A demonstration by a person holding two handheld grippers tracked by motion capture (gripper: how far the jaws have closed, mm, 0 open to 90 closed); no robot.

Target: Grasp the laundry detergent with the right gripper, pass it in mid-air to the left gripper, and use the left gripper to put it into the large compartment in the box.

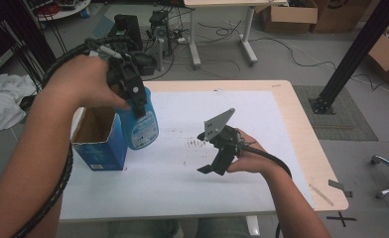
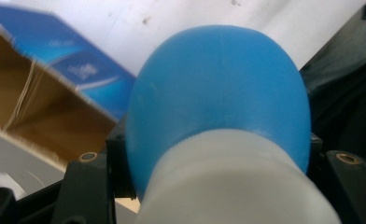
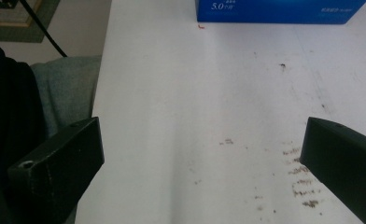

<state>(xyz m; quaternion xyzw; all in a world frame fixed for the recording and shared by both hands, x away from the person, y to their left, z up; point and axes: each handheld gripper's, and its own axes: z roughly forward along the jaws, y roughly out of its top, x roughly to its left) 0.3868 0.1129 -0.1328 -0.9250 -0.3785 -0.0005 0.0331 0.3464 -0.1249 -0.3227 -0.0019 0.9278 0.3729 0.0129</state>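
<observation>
Setting: a white sheet [image 1: 182,188] is covering a light wooden table [image 1: 306,129] in a workshop, with cables and cardboard boxes lying on the grey floor beyond the far edge.
Left gripper: the left gripper [image 1: 133,94] is clamping a blue bottle at the left of the table, its jaws pressing on either side of the bottle's upper part.
Blue bottle: the blue bottle [image 1: 142,124] is hanging upright in that grip, clear of the sheet and just right of the box; in the left gripper view its rounded blue body [image 2: 218,88] is swelling up between the jaws above a pale whitish collar [image 2: 232,186].
Box: an open blue carton [image 1: 100,141] is standing on the left part of the sheet, its brown inside facing up, just beside the bottle.
Right gripper: the right gripper [image 1: 213,166] is being held low near the middle of the sheet, its jaws standing wide apart with nothing between them, well apart from the bottle.
Sheet marks: small brownish specks [image 3: 298,182] are dotting the sheet near the right gripper's jaws.
Near edge: the carton's blue side [image 3: 279,11] is showing at the far end of the right gripper view.
</observation>
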